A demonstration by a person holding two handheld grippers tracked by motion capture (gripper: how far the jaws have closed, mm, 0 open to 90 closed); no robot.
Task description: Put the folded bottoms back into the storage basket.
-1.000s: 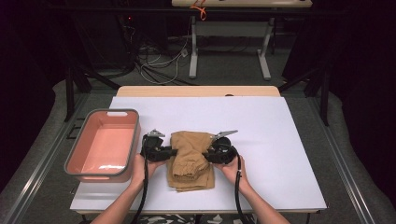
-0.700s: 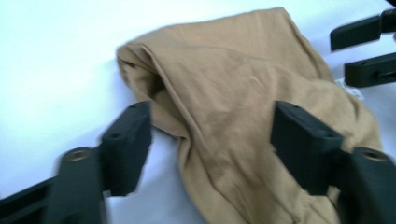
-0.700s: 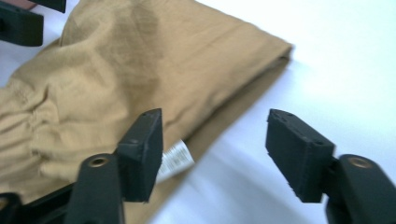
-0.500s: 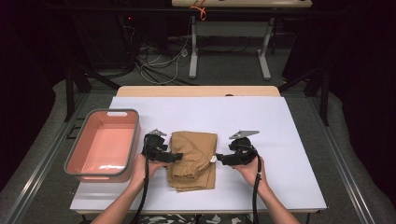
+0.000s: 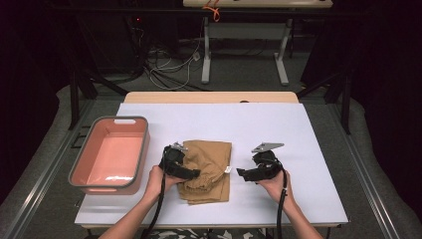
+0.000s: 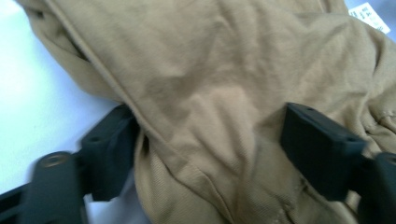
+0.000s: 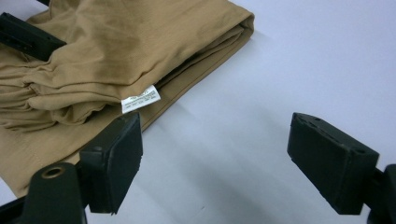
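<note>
Folded tan trousers (image 5: 208, 169): soft, light, limp. Left tongs (image 5: 191, 174) spread astride folds; right tongs (image 5: 242, 174) spread, empty, at 3 o'clock. Pinch stacked edge.

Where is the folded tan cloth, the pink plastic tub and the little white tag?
Folded tan cloth (image 5: 211, 159): high view, on its flat top layer.
Pink plastic tub (image 5: 144, 149): high view, on its right rim.
Little white tag (image 7: 140, 99): right gripper view, on its printed middle.

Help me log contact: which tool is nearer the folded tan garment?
Left. The left tool sits on the tan garment, jaws wide around a fold. The right tool is open beside it over bare white table, off the cloth.
</note>
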